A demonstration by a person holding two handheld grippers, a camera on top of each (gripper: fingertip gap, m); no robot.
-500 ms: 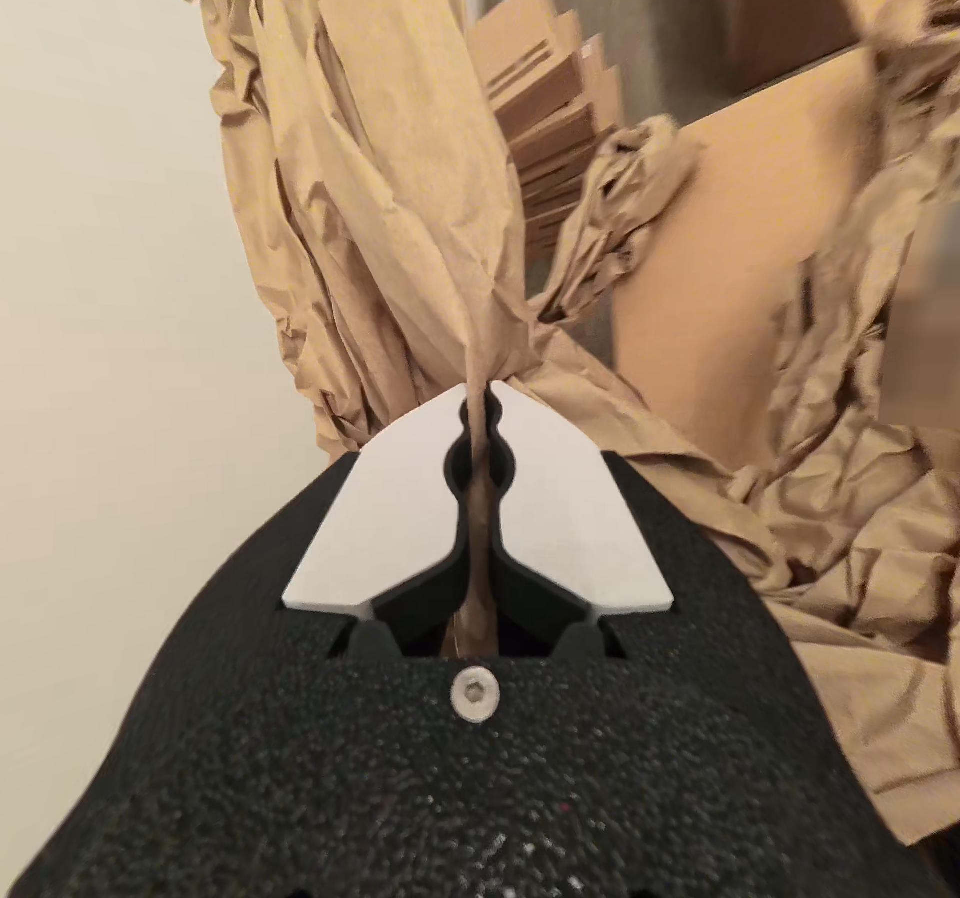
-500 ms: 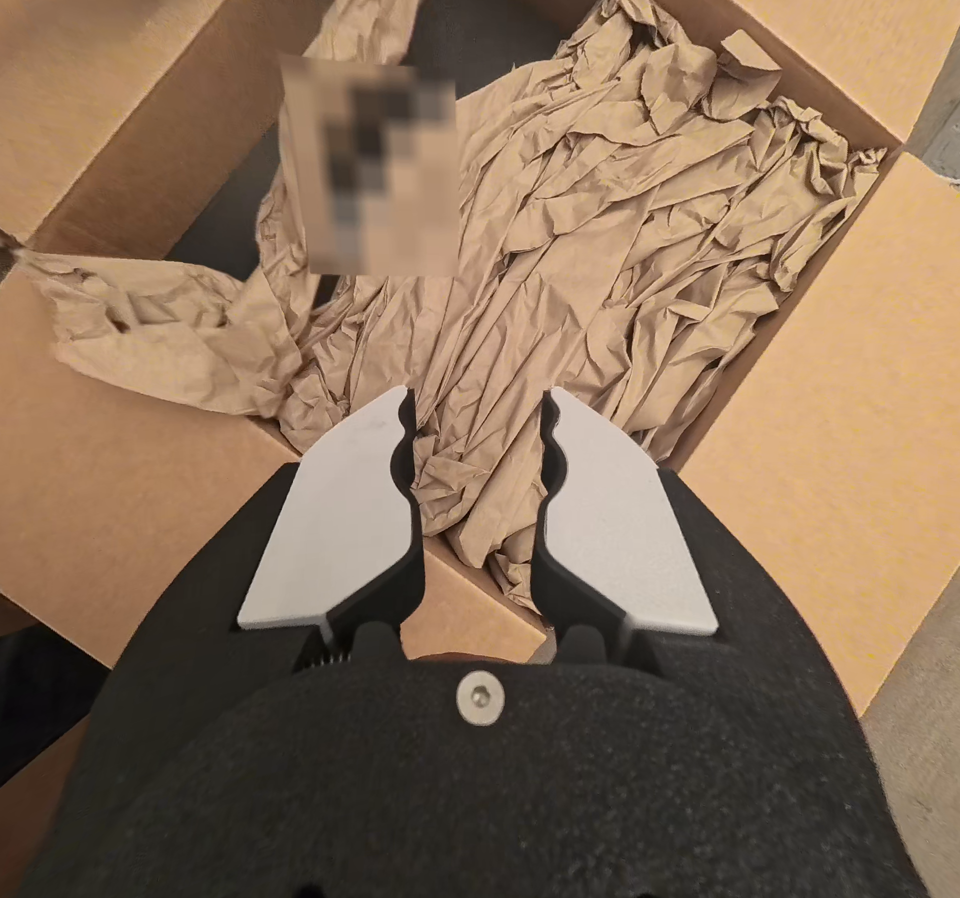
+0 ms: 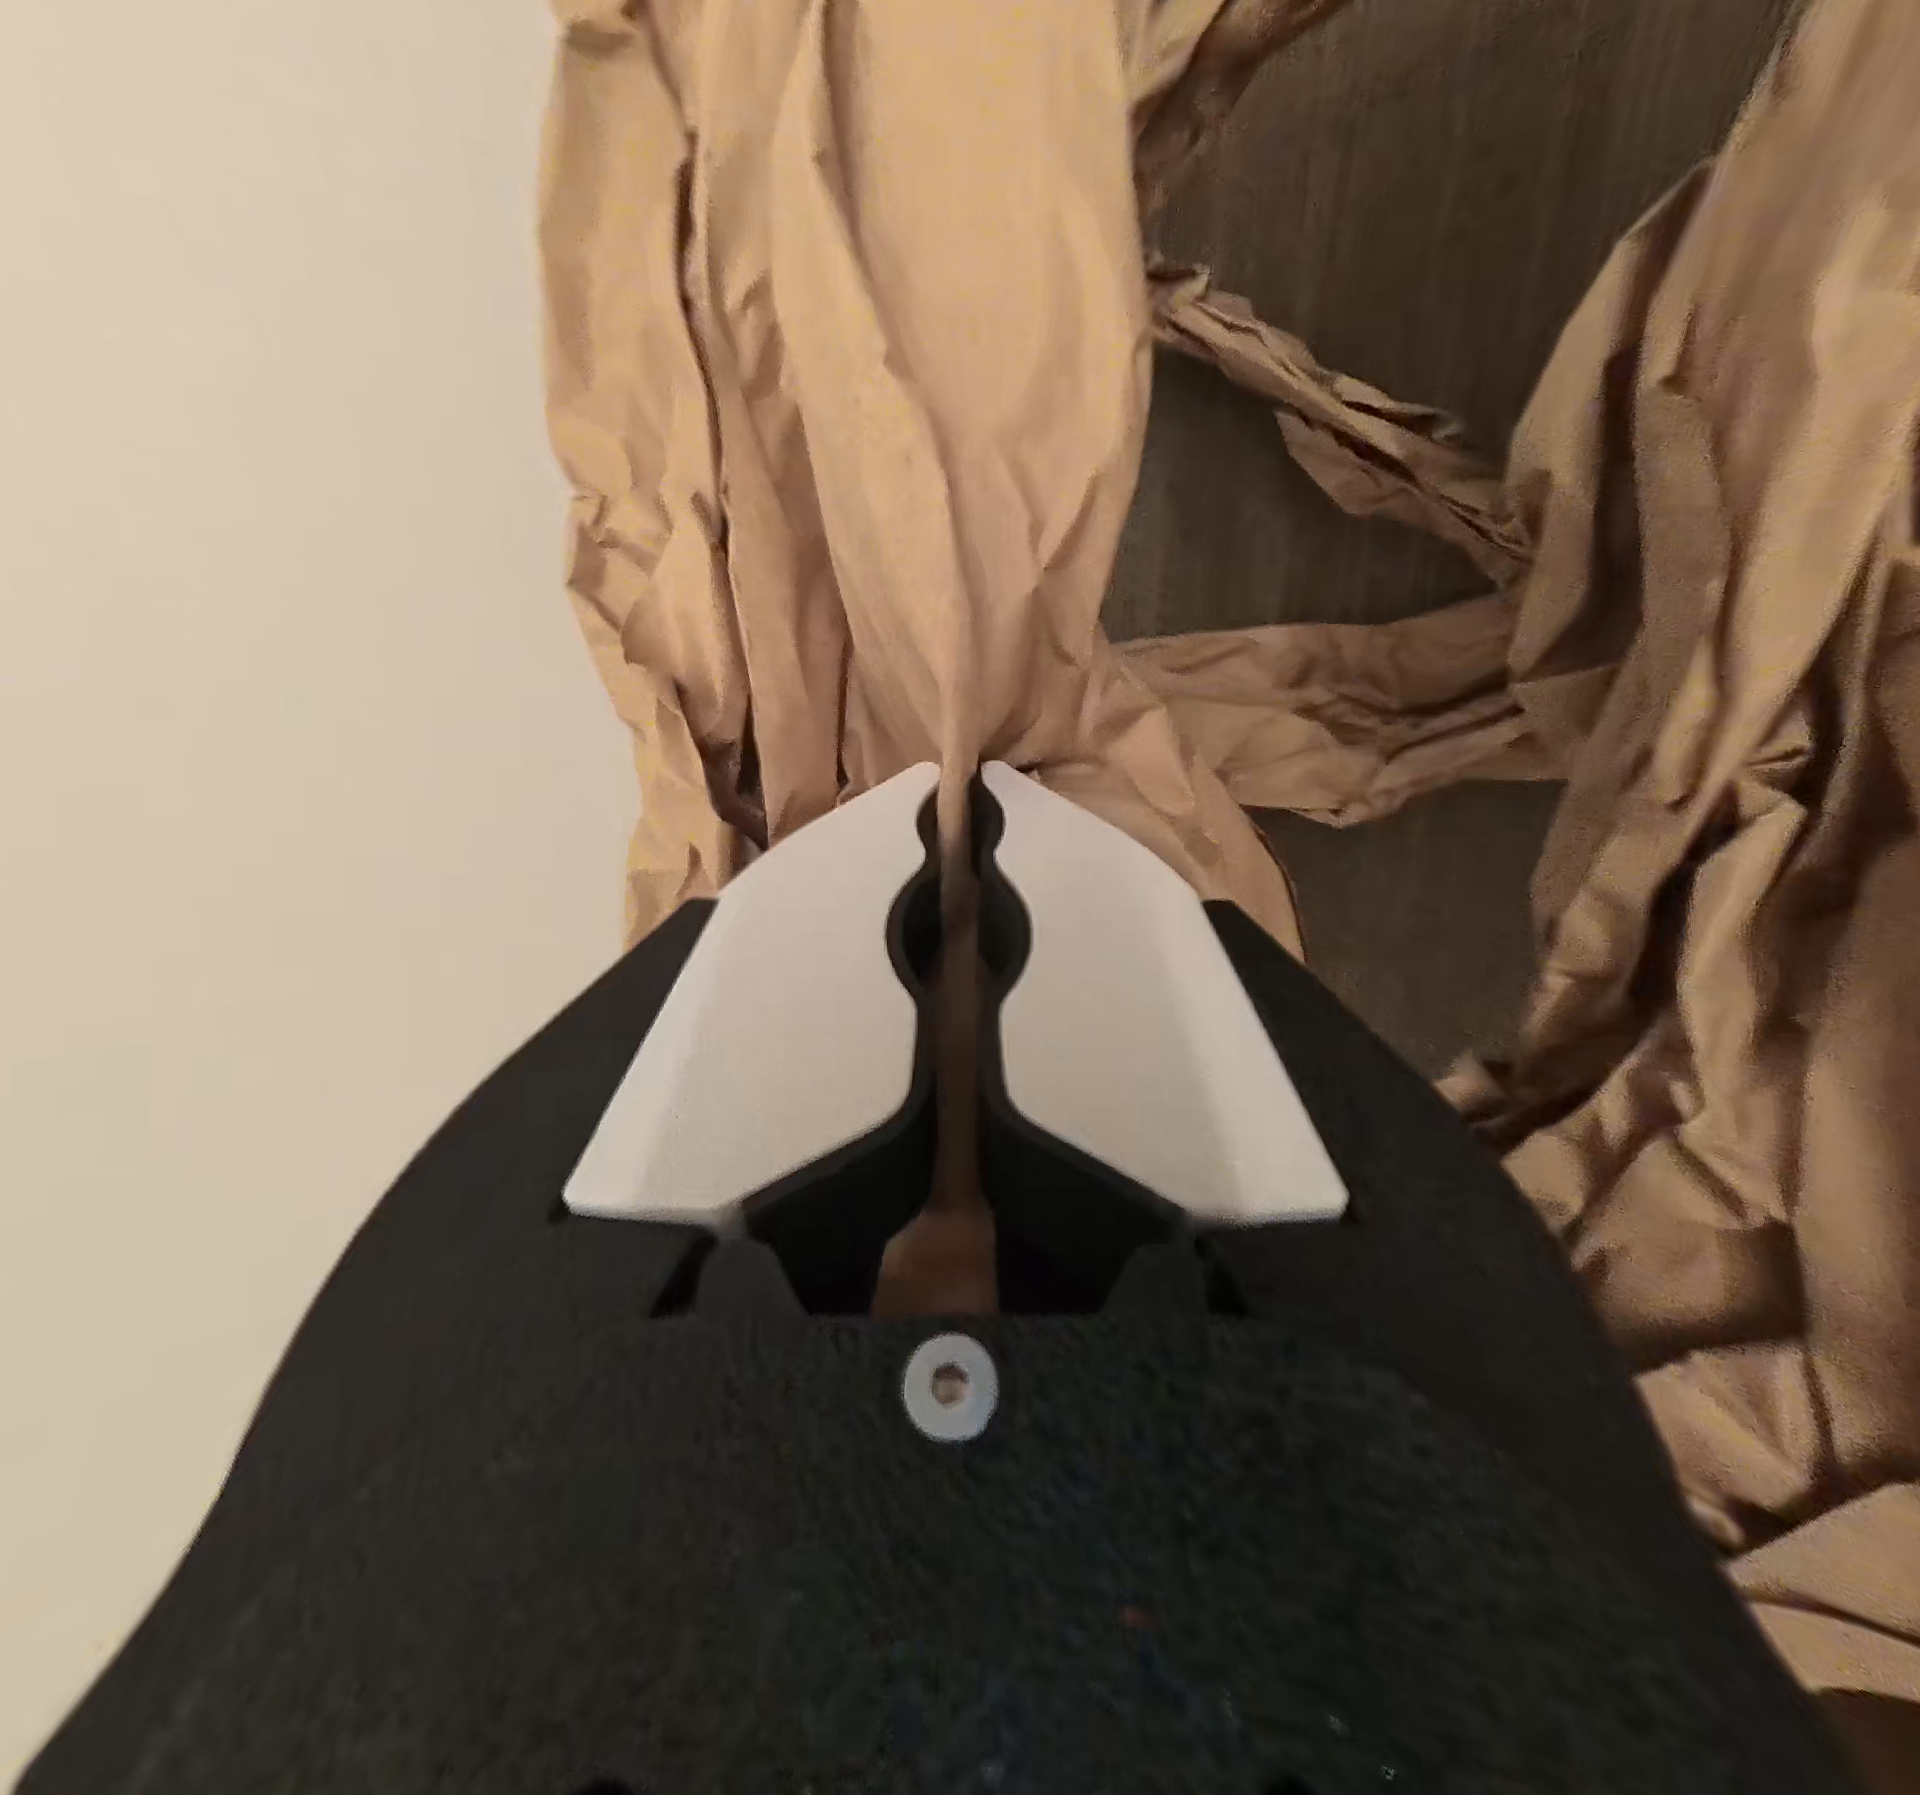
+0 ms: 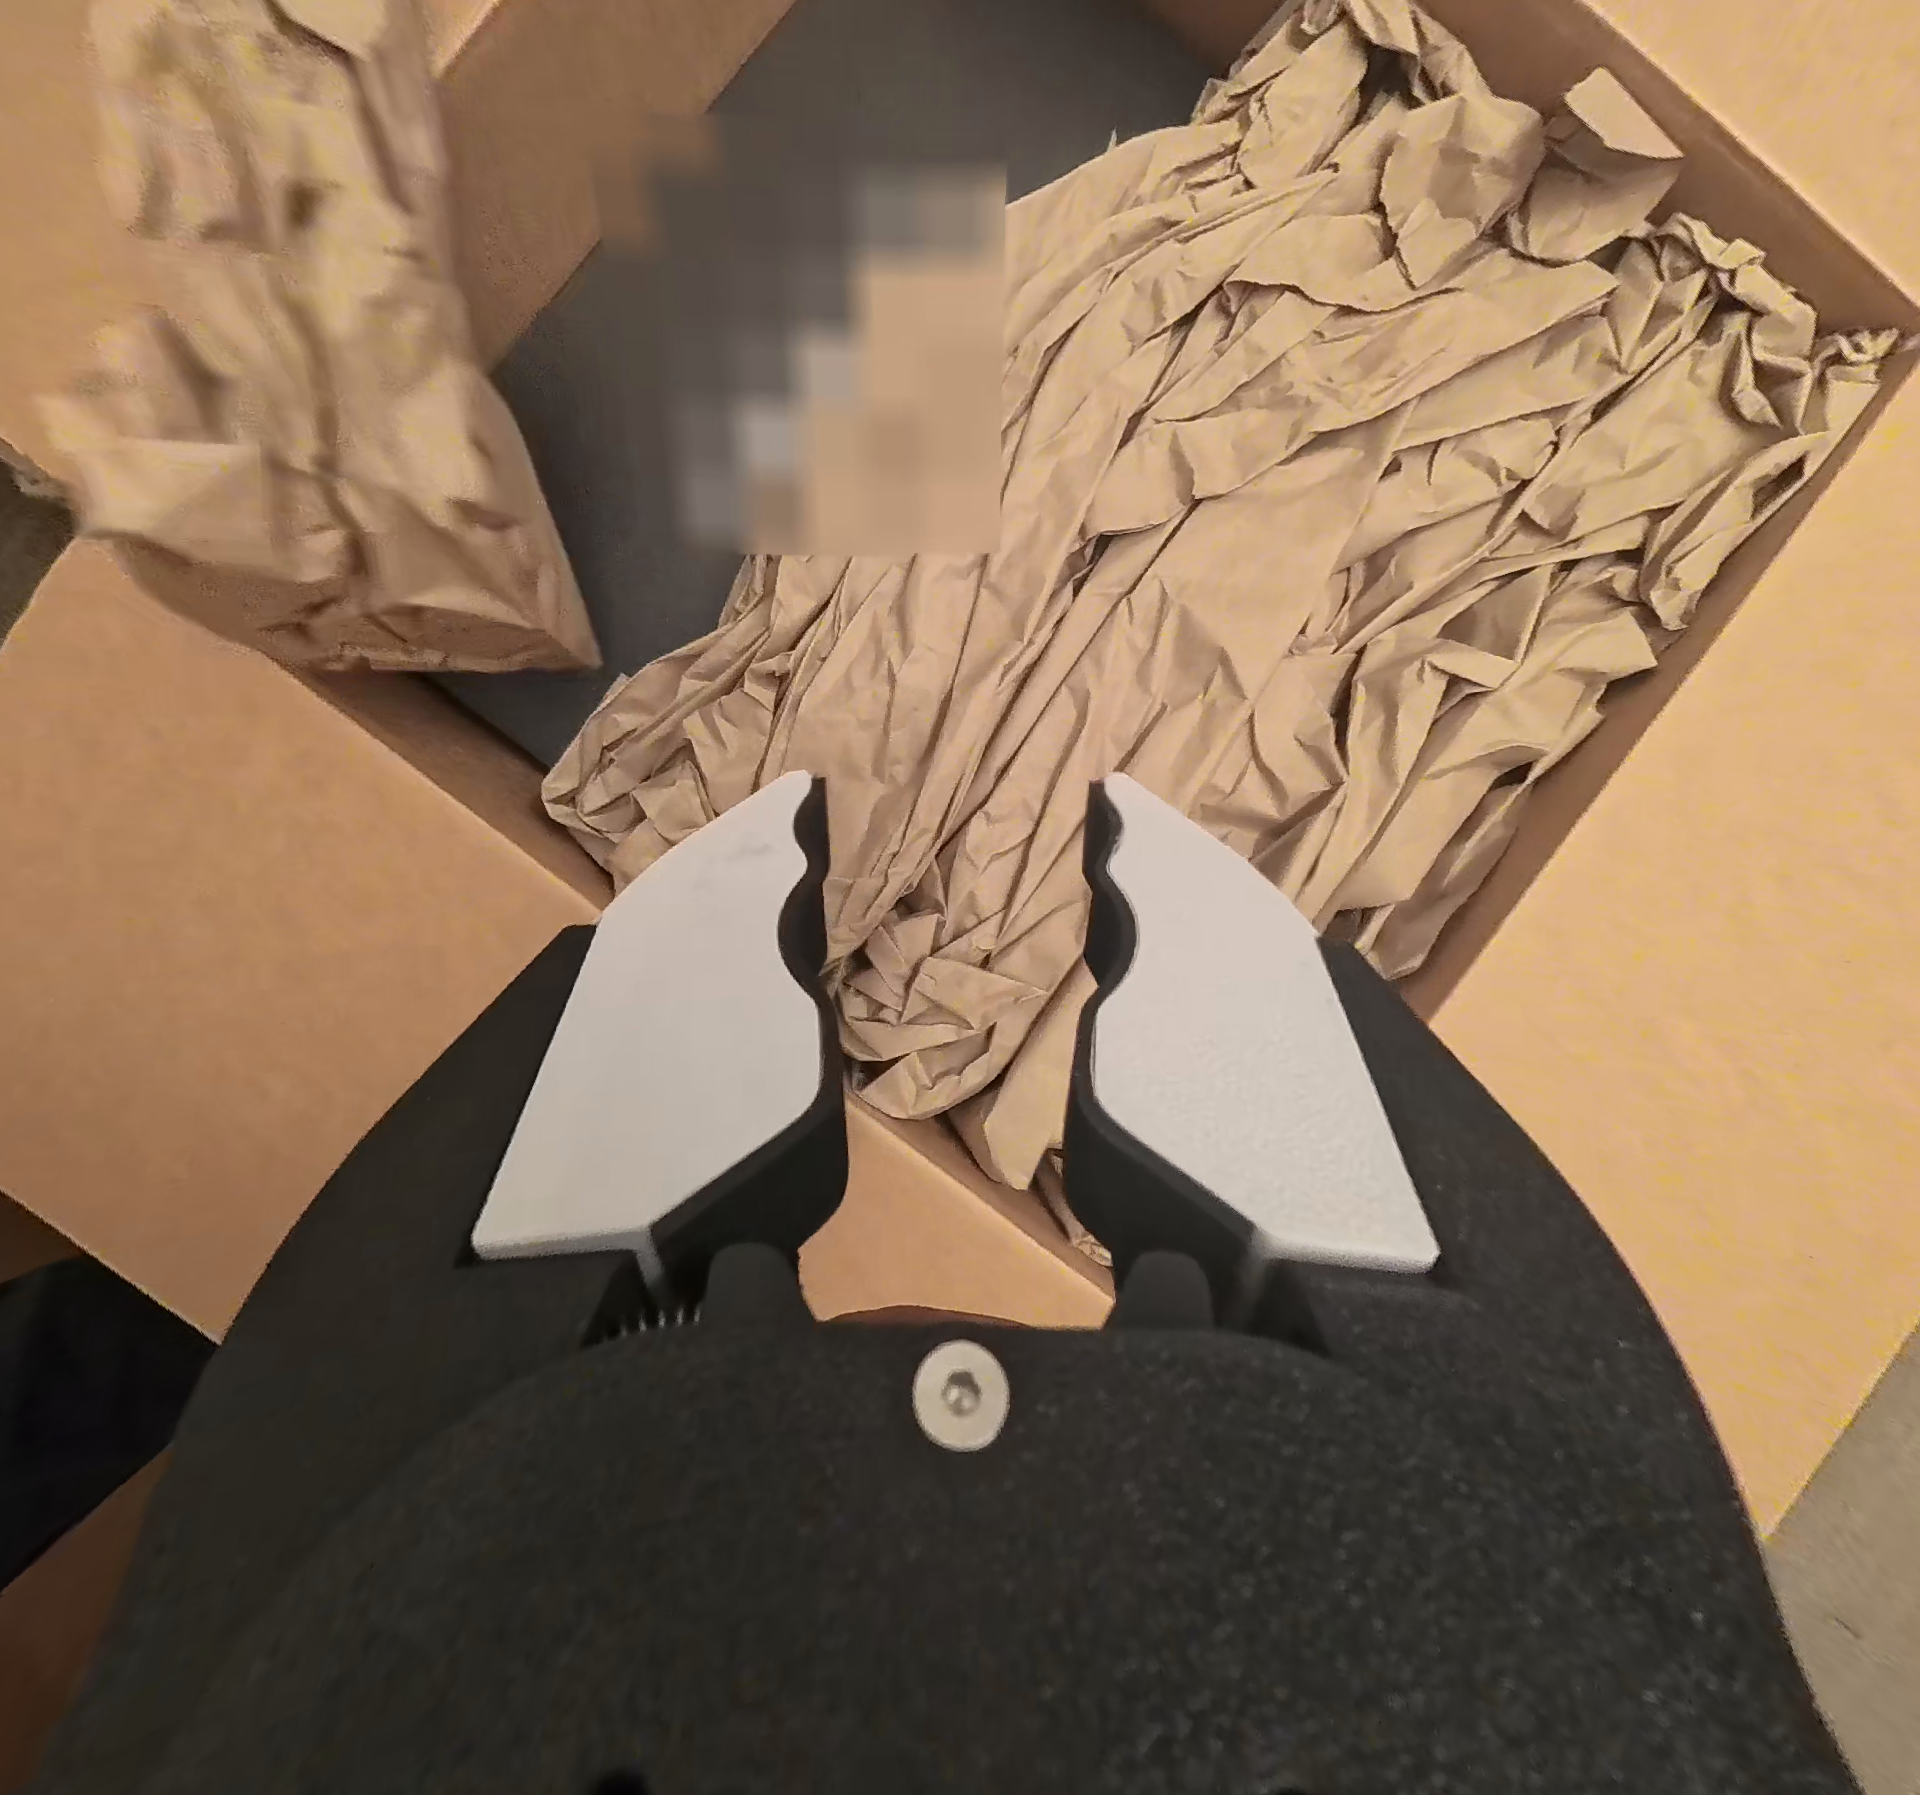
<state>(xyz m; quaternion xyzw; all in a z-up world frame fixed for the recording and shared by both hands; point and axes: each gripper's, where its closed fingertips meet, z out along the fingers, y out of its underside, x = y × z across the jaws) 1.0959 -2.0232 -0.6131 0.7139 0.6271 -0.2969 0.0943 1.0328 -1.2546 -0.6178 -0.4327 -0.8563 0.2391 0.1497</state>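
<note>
The left gripper (image 3: 961, 779) is pinching light, limp crumpled brown packing paper (image 3: 935, 395) between its jaws, while the right gripper (image 4: 958, 789) is hanging wide-jawed over the paper-filled cardboard box (image 4: 1662, 914).

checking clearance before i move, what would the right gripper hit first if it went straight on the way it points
Most likely the crumpled paper in the open box. The right gripper is open and empty, and the paper fills the gap between its fingers. How far off the paper lies is unclear.
</note>
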